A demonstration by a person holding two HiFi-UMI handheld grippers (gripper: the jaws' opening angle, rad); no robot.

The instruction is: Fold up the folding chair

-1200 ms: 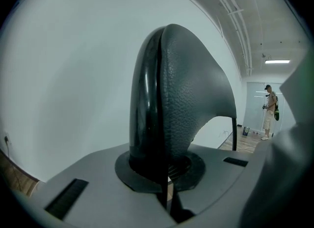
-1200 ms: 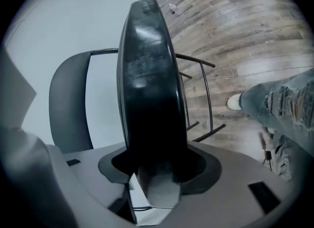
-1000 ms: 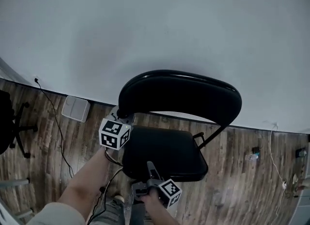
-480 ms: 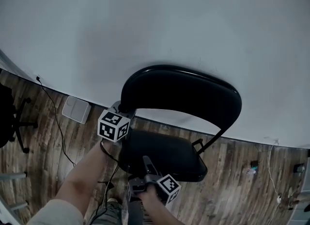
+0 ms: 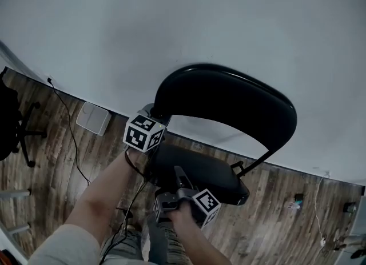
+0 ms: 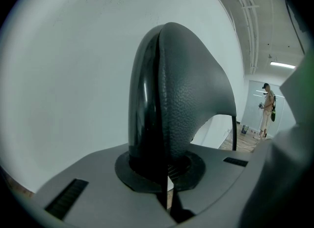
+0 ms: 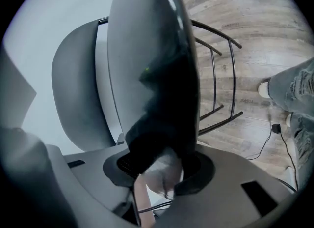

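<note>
The folding chair stands by the white wall, with a black backrest (image 5: 229, 101) and a black seat (image 5: 200, 172). My left gripper (image 5: 155, 111) is shut on the left end of the backrest (image 6: 181, 94), whose edge fills the left gripper view between the jaws (image 6: 164, 173). My right gripper (image 5: 178, 173) holds the seat's front edge. In the right gripper view the seat (image 7: 152, 50) runs up from the jaws (image 7: 157, 168), which have just been closing with the seat edge between them. The backrest (image 7: 73, 89) shows behind it and the black tube legs (image 7: 216, 84) to the right.
A white box (image 5: 94, 118) and a cable (image 5: 66, 138) lie on the wood floor at the left, by an office chair base (image 5: 14, 127). Small items (image 5: 297, 201) lie at the right. My jeans leg (image 7: 294, 89) is beside the chair. A person (image 6: 267, 109) stands far off.
The seat's front edge has come up with my right gripper, so the seat looks thinner and more tilted. My left gripper and the backrest have shifted up and right in the head view.
</note>
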